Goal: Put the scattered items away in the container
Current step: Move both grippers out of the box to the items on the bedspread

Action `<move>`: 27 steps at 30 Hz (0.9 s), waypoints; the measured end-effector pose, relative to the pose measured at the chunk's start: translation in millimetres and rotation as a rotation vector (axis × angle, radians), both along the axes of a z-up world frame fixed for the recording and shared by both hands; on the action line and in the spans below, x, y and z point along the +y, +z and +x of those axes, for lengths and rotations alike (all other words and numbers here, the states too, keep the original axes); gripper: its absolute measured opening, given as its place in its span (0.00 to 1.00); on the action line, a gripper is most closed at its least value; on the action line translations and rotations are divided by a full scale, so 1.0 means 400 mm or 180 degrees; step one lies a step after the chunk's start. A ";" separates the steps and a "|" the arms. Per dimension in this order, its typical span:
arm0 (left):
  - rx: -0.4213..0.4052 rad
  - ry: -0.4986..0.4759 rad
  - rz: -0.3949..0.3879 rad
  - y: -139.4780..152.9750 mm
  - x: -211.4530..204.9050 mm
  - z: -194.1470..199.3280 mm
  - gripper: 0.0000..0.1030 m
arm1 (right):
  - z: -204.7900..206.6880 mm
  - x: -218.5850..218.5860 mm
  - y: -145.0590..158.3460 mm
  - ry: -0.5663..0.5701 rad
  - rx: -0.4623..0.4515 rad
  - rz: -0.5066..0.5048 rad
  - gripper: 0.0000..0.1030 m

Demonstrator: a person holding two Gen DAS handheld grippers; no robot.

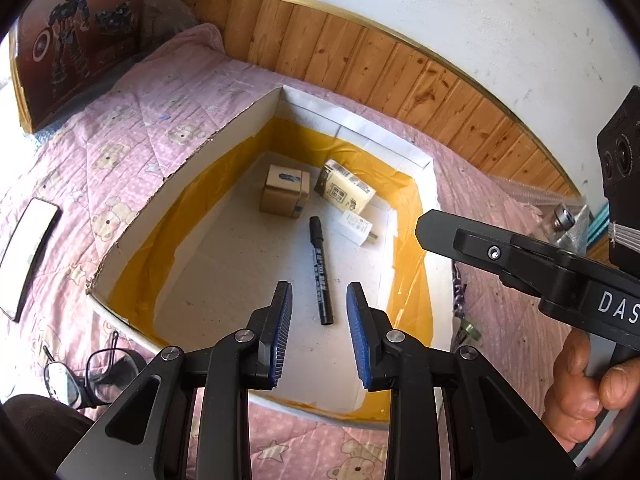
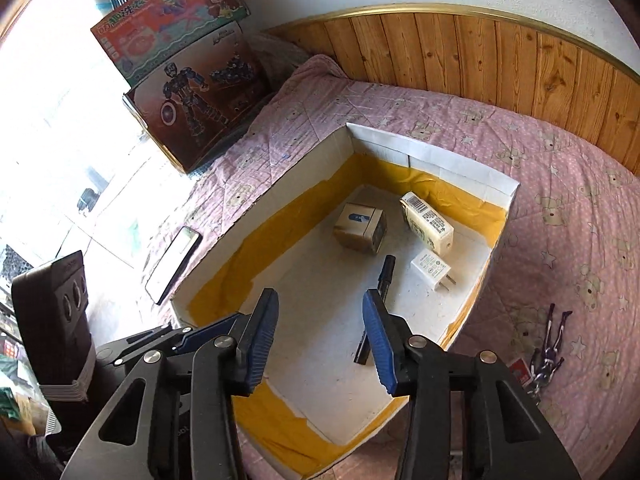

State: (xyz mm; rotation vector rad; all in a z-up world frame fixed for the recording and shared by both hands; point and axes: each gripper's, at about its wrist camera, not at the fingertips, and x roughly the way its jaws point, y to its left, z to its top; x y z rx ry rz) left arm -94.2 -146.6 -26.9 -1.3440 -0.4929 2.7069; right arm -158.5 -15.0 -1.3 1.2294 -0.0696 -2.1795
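An open white cardboard box (image 1: 360,124) (image 2: 460,170), lined with yellow tape, lies on the pink quilt. On its floor are a small brown carton (image 1: 284,194) (image 2: 360,228), a cream tissue pack (image 1: 345,190) (image 2: 428,220), a white charger plug (image 1: 356,230) (image 2: 431,270) and a black marker pen (image 1: 320,272) (image 2: 386,276). My left gripper (image 1: 320,292) hangs open above the box's near end, nothing between its blue pads. My right gripper (image 2: 320,300) is open and empty too, above the near right part of the box.
On the quilt left of the box lie a phone (image 1: 28,252) (image 2: 174,264) and a pair of glasses (image 1: 84,376). A small toy figure (image 2: 550,348) lies right of the box. Printed toy boxes (image 2: 192,108) lean at the bed's far left, under wood panelling (image 1: 360,56).
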 end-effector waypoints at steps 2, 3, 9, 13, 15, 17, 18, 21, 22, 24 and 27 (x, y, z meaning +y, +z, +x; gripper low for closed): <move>0.0034 -0.0038 -0.0033 0.012 0.013 0.017 0.29 | 0.025 0.016 0.003 -0.0024 0.0001 -0.0098 0.40; 0.0055 -0.0066 -0.0047 0.017 0.020 0.026 0.29 | 0.039 0.026 0.005 -0.0040 0.0000 -0.0150 0.40; 0.0130 -0.0201 -0.0071 0.041 0.057 0.071 0.29 | 0.106 0.083 0.011 -0.0109 0.0000 -0.0397 0.39; 0.0183 -0.0317 -0.0081 0.051 0.090 0.102 0.30 | 0.141 0.127 0.002 -0.0179 -0.0035 -0.0523 0.39; 0.0209 -0.0385 -0.0097 0.057 0.109 0.116 0.30 | 0.160 0.153 -0.003 -0.0200 -0.0054 -0.0580 0.39; 0.0248 -0.0476 -0.0090 0.064 0.133 0.131 0.30 | 0.178 0.182 -0.009 -0.0238 -0.0069 -0.0634 0.39; 0.0269 -0.0521 -0.0091 0.067 0.146 0.139 0.30 | 0.185 0.196 -0.012 -0.0254 -0.0075 -0.0660 0.39; 0.0317 -0.0663 -0.0096 0.080 0.187 0.157 0.30 | 0.207 0.245 -0.025 -0.0334 -0.0097 -0.0721 0.39; 0.0333 -0.0715 -0.0109 0.083 0.204 0.163 0.30 | 0.214 0.261 -0.031 -0.0366 -0.0107 -0.0739 0.39; 0.0354 -0.0813 -0.0124 0.088 0.234 0.173 0.30 | 0.226 0.295 -0.046 -0.0435 -0.0139 -0.0774 0.39; 0.0358 -0.0970 -0.0149 0.089 0.281 0.186 0.30 | 0.244 0.339 -0.073 -0.0530 -0.0195 -0.0809 0.39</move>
